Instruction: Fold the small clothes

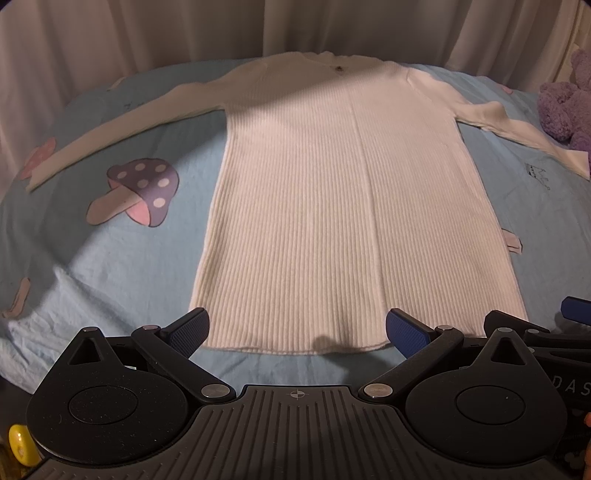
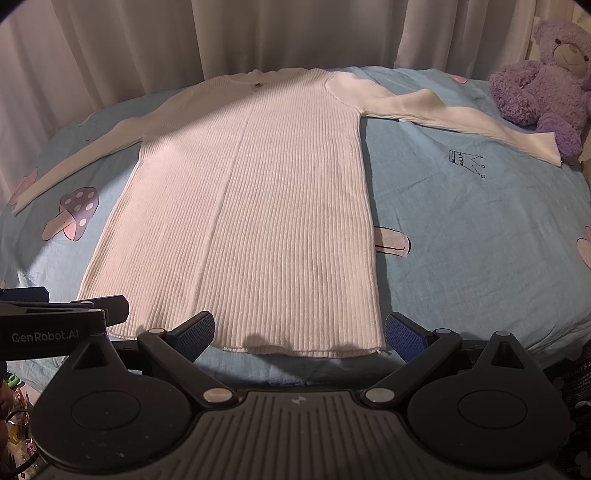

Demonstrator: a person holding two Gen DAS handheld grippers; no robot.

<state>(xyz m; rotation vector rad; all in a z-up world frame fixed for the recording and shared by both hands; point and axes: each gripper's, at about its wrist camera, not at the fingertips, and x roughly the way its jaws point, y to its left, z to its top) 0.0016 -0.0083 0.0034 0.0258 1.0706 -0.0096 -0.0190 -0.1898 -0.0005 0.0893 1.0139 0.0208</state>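
A white ribbed long-sleeved sweater point(image 1: 332, 206) lies flat on the blue bed sheet point(image 1: 129, 258), collar far, hem near, both sleeves spread out sideways. It also shows in the right wrist view point(image 2: 251, 206). My left gripper point(image 1: 297, 332) is open and empty, hovering over the near hem, left of its middle. My right gripper point(image 2: 299, 332) is open and empty over the hem's right part, its right finger just past the right corner. The right gripper's edge shows in the left wrist view point(image 1: 569, 321), and the left gripper's edge shows in the right wrist view point(image 2: 55, 317).
The sheet carries printed mushrooms point(image 1: 136, 192) and a crown drawing point(image 2: 467, 162). A purple teddy bear point(image 2: 543, 81) sits at the far right, by the right sleeve's cuff point(image 2: 546, 147). Pale curtains point(image 2: 258, 33) hang behind the bed.
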